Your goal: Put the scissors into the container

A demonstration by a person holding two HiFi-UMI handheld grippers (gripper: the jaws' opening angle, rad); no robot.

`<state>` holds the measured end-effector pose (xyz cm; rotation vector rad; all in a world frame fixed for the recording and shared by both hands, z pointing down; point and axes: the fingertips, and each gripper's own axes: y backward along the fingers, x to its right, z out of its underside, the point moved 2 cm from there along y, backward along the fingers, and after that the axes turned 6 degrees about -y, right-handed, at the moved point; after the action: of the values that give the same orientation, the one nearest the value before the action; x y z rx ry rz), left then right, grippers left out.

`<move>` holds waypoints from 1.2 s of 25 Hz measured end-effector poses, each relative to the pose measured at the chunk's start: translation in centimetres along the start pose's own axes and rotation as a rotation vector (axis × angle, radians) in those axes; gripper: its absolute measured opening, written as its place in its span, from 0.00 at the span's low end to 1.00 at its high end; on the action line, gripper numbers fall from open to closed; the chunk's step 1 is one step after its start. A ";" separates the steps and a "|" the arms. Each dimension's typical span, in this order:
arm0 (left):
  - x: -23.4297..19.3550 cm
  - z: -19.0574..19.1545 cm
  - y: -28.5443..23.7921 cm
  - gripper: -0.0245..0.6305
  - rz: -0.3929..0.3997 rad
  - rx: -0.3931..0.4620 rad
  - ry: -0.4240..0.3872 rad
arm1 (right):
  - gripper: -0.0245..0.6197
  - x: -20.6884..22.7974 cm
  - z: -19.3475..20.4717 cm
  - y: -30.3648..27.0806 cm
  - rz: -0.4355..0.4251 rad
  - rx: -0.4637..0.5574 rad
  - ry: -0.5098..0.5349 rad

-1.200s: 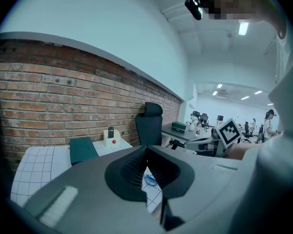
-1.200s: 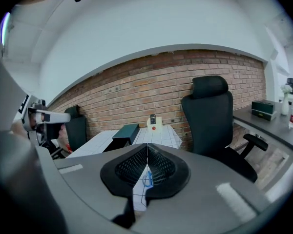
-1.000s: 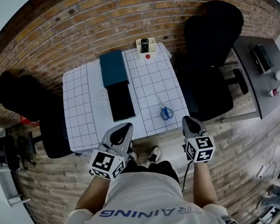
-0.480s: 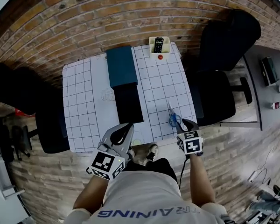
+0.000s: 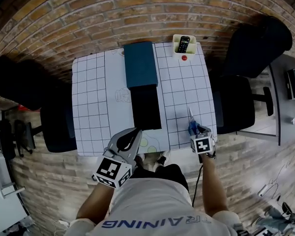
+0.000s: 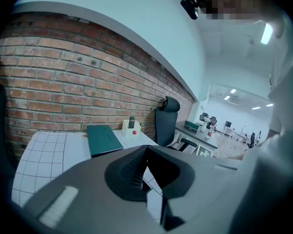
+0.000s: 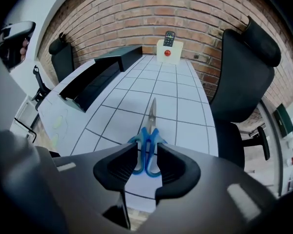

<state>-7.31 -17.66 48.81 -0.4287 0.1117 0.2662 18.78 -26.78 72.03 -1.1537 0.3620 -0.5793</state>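
Blue-handled scissors (image 5: 191,121) lie on the gridded white table (image 5: 91,97) near its front right corner, blades pointing away from me. My right gripper (image 5: 199,131) is right at their handles. In the right gripper view the scissors (image 7: 149,133) lie flat with the handle loops between the opening jaws of this gripper (image 7: 147,152), and the pads do not press on them. The cream container (image 5: 183,44) stands at the far right corner with a black remote in it, also visible as the container (image 7: 169,50). My left gripper (image 5: 132,136) hangs shut and empty over the front edge.
A teal box (image 5: 140,64) and a black box (image 5: 146,106) lie end to end along the table's middle. Black office chairs stand at the left (image 5: 24,90) and right (image 5: 246,82). A brick wall runs behind the table, and a grey desk (image 5: 290,87) lies far right.
My right gripper has moved forward from off the table's front edge to the scissors' handles, and its jaws have spread. The left gripper has stayed where it was.
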 end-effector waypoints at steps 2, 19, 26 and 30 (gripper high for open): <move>-0.3 -0.1 0.1 0.04 -0.006 0.002 0.002 | 0.25 -0.1 0.2 -0.5 0.001 -0.009 -0.001; -1.8 -1.5 2.9 0.04 -0.058 0.081 0.010 | 0.20 -1.7 -7.7 8.9 -0.050 0.363 -0.084; -1.9 -3.1 4.5 0.04 -0.076 0.143 0.007 | 0.20 -4.3 -13.8 16.3 -0.164 0.620 -0.116; -2.1 -3.3 5.6 0.04 -0.098 0.162 0.009 | 0.20 -6.9 -15.8 17.5 -0.208 0.644 -0.050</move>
<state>-11.08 -14.64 43.98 -0.2732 0.1201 0.1576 8.79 -29.44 49.72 -0.5831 -0.0008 -0.7759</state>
